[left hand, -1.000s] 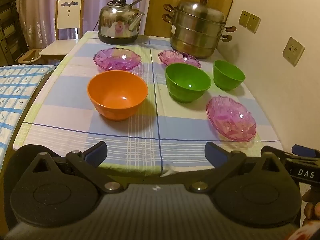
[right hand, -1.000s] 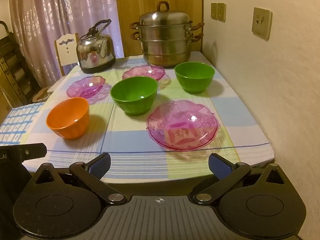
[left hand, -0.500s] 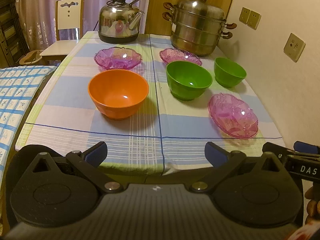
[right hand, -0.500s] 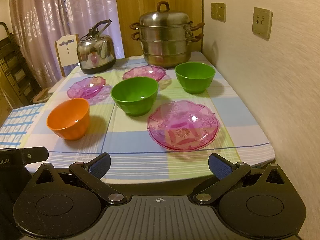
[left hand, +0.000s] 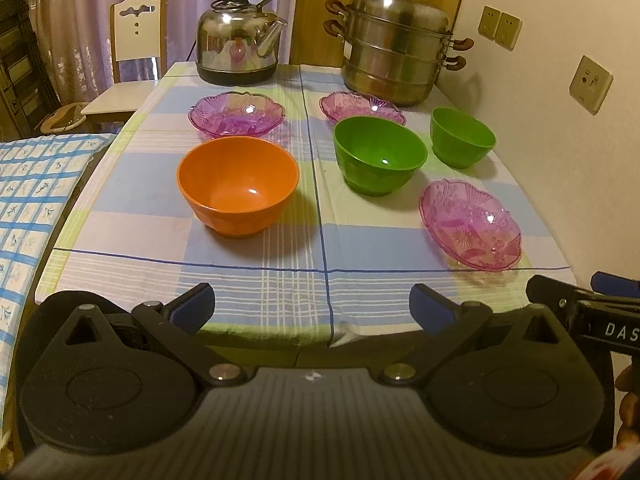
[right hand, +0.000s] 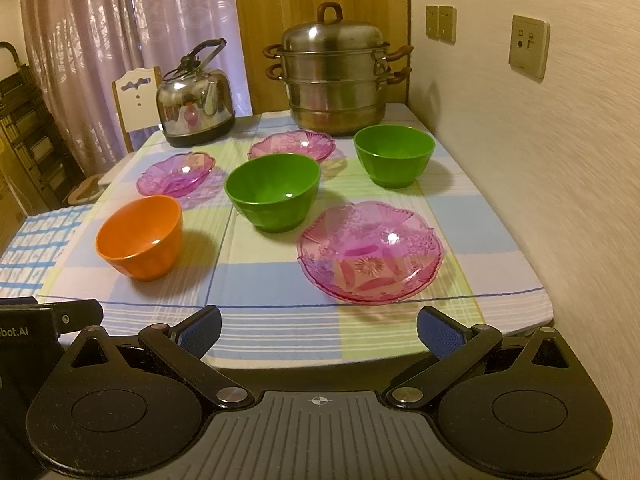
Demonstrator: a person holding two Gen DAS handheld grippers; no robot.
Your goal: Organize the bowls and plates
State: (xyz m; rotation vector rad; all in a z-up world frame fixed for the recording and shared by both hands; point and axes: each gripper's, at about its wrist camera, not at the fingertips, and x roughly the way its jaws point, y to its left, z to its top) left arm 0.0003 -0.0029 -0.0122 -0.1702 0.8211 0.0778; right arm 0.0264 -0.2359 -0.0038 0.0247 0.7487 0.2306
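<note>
On the checked tablecloth stand an orange bowl (left hand: 239, 185) (right hand: 140, 236), a large green bowl (left hand: 380, 154) (right hand: 273, 190) and a smaller green bowl (left hand: 462, 136) (right hand: 394, 153). Three pink glass plates lie there: near right (left hand: 470, 224) (right hand: 371, 251), far left (left hand: 237, 113) (right hand: 175, 172), far middle (left hand: 362, 106) (right hand: 291, 144) behind the large green bowl. My left gripper (left hand: 312, 306) is open and empty at the table's near edge, before the orange bowl. My right gripper (right hand: 319, 330) is open and empty before the near pink plate.
A steel kettle (left hand: 240, 50) (right hand: 196, 100) and a stacked steel steamer pot (left hand: 394, 54) (right hand: 334, 74) stand at the table's far end. A wall with sockets (right hand: 528, 46) runs along the right. A white chair (left hand: 138, 36) and a blue-checked surface (left hand: 28, 188) are left.
Both views have crept slightly; the bowls and plates sit a little differently in frame. Nothing on the table has moved. Both grippers stay open.
</note>
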